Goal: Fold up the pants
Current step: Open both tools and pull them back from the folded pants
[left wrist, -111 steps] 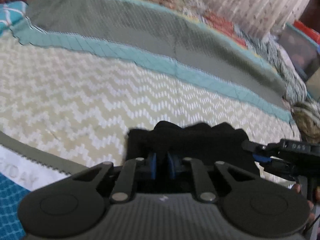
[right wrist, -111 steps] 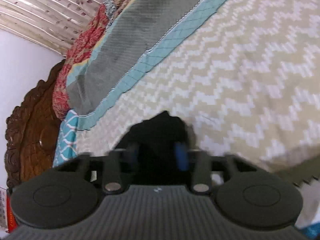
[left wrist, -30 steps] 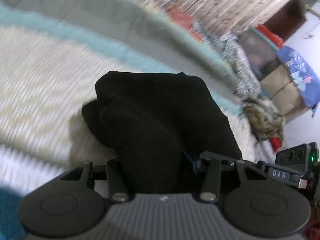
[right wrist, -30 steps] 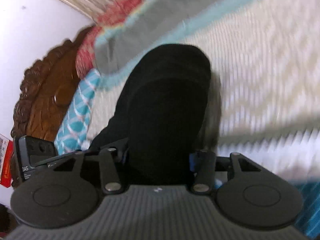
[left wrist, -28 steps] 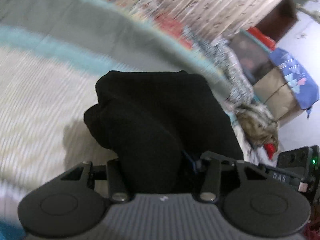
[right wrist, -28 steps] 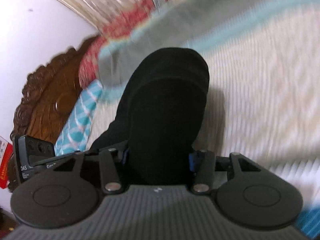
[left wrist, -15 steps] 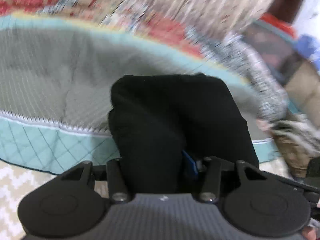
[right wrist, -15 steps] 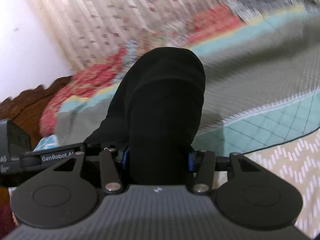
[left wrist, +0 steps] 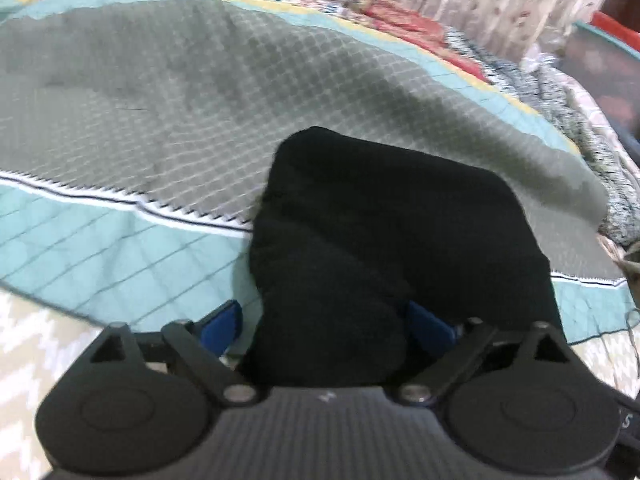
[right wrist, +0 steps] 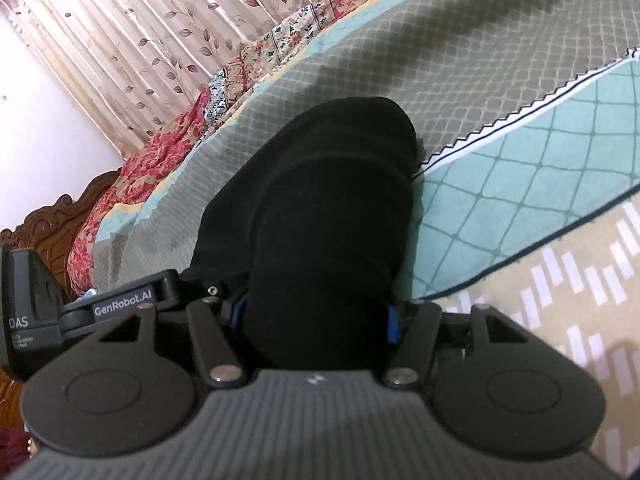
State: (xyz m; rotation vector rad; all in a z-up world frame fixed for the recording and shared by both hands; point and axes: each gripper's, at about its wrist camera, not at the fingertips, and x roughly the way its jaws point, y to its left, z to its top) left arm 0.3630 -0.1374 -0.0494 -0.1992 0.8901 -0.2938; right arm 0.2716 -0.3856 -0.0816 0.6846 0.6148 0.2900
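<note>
The black pants (left wrist: 380, 220) are a thick folded bundle lying across the grey and teal bands of the bed quilt. My left gripper (left wrist: 326, 320) straddles the bundle's near end. Its jaws are opening, and its left blue pad (left wrist: 222, 326) stands clear of the cloth. In the right wrist view the pants (right wrist: 332, 180) fill the gap of my right gripper (right wrist: 318, 312). Its jaws are opening too, but both blue pads (right wrist: 394, 324) still lie against the cloth. The left gripper's body (right wrist: 80, 312) shows close beside it on the left.
The quilt has a grey diamond band (left wrist: 200, 100), a teal band (left wrist: 100, 248) and a beige zigzag part (right wrist: 560, 300) nearest me. A leaf-print curtain (right wrist: 140, 40) and a carved wooden headboard (right wrist: 48, 220) lie beyond. Heaped cloth and boxes (left wrist: 580, 120) sit at the far right.
Both grippers carried the pants from over the beige zigzag area to the grey and teal bands and lowered them. The left jaws have spread off the cloth; the right have widened slightly.
</note>
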